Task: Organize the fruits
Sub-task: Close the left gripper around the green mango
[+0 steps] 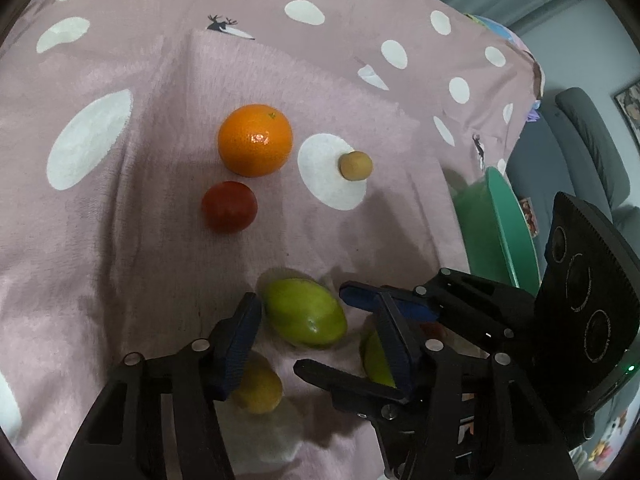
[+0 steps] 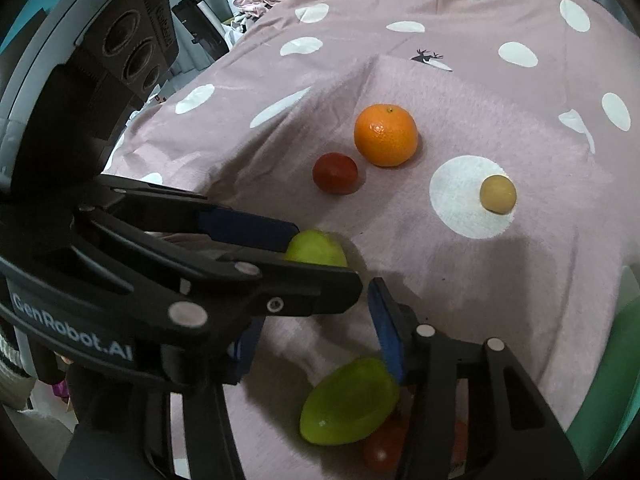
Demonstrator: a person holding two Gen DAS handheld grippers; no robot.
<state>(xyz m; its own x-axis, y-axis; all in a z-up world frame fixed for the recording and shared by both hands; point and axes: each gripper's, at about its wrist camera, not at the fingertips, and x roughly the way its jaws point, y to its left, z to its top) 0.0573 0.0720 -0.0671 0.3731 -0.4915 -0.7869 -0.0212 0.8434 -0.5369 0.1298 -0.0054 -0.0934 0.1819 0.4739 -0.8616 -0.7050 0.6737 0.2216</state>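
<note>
I read "GenRobot.AI" in white on left gripper (image 2: 320, 258) body. Cloth (image 1: 120, 240) pink, soft, white spots. Left pads straddle smooth oval green mango (image 1: 305, 312); contact unclear. Right gripper (image 2: 316, 344) open above second mango (image 2: 350, 402). Dimpled orange (image 1: 255, 140), red tomato (image 1: 229, 207), tan fruit (image 1: 355, 165) lie farther back. Green bowl (image 1: 504, 232) at right edge.

Orange (image 1: 255, 140), red tomato (image 1: 229, 207), small tan fruit (image 1: 355, 165), green mangoes (image 1: 305, 312) on pink cloth
</note>
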